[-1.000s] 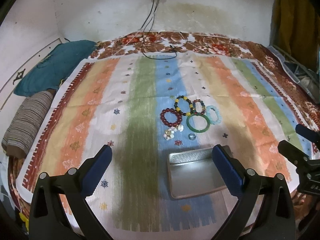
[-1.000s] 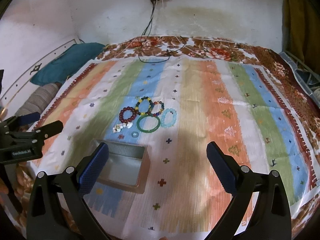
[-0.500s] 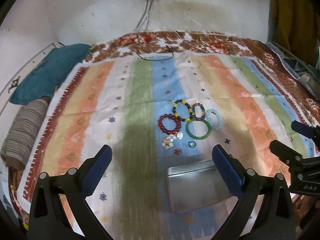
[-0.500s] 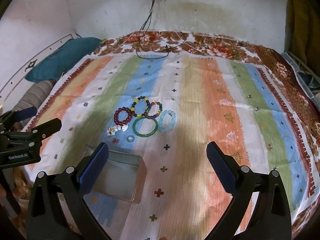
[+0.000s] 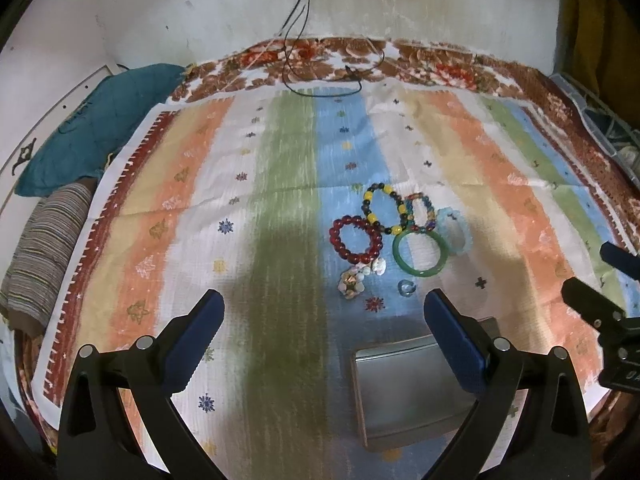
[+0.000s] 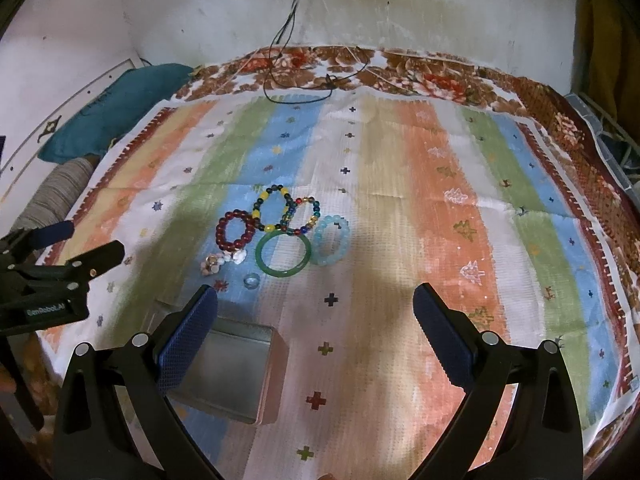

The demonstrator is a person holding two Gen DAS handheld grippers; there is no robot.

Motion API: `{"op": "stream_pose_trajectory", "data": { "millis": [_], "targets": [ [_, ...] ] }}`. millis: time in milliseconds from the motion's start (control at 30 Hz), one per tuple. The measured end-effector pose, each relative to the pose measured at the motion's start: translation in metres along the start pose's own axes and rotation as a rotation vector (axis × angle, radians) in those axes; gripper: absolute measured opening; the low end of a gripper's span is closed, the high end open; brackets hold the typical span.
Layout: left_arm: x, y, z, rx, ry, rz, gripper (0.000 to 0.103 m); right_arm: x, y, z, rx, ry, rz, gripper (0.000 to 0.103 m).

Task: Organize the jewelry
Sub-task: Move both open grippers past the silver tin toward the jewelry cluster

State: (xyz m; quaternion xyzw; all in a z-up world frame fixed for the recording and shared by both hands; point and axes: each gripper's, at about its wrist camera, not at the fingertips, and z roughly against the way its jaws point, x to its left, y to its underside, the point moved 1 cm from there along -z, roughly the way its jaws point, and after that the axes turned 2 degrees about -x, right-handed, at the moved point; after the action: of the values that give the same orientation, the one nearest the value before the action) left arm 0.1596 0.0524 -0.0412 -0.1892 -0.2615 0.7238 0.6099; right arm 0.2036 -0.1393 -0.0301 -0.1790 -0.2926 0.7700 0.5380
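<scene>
Several bracelets lie clustered on a striped cloth: a red bead bracelet (image 5: 356, 239) (image 6: 235, 229), a yellow and dark bead bracelet (image 5: 383, 208), a multicolour bead bracelet (image 6: 303, 216), a green bangle (image 5: 421, 252) (image 6: 283, 255), and a pale blue bracelet (image 5: 454, 231) (image 6: 330, 240). A shell piece (image 5: 352, 282) and a small clear ring (image 5: 406, 287) (image 6: 251, 280) lie in front of them. An open metal tin (image 5: 408, 388) (image 6: 232, 372) sits nearer. My left gripper (image 5: 322, 328) and right gripper (image 6: 316, 324) are open, empty, held above the cloth short of the jewelry.
A teal pillow (image 5: 92, 140) and a striped bolster (image 5: 40, 256) lie at the left. Black cables (image 5: 320, 80) hang from the wall onto the far bed edge. A crate (image 5: 608, 132) stands at the right.
Both grippers have moved forward toward the jewelry. The bracelets and tin now sit closer and lower in both views. Nothing was taken hold of.
</scene>
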Motion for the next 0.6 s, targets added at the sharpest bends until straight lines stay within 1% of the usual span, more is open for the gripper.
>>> {"op": "stream_pose_trajectory", "data": {
  "millis": [100, 267, 467, 600],
  "targets": [
    [0.001, -0.002, -0.005, 0.008, 0.006, 0.007, 0.097, -0.001, -0.001, -0.007, 0.017, 0.001, -0.006, 0.099],
    [0.003, -0.006, -0.015, 0.014, -0.009, 0.012, 0.097, -0.002, -0.004, -0.016, 0.036, 0.0, -0.017, 0.099],
    [0.006, -0.007, -0.031, 0.067, 0.011, 0.036, 0.097, -0.004, -0.007, -0.028, 0.068, 0.006, -0.034, 0.099],
    [0.005, -0.009, -0.04, 0.078, 0.009, 0.032, 0.097, -0.009, -0.009, -0.04, 0.1, 0.0, -0.063, 0.099]
  ]
}}
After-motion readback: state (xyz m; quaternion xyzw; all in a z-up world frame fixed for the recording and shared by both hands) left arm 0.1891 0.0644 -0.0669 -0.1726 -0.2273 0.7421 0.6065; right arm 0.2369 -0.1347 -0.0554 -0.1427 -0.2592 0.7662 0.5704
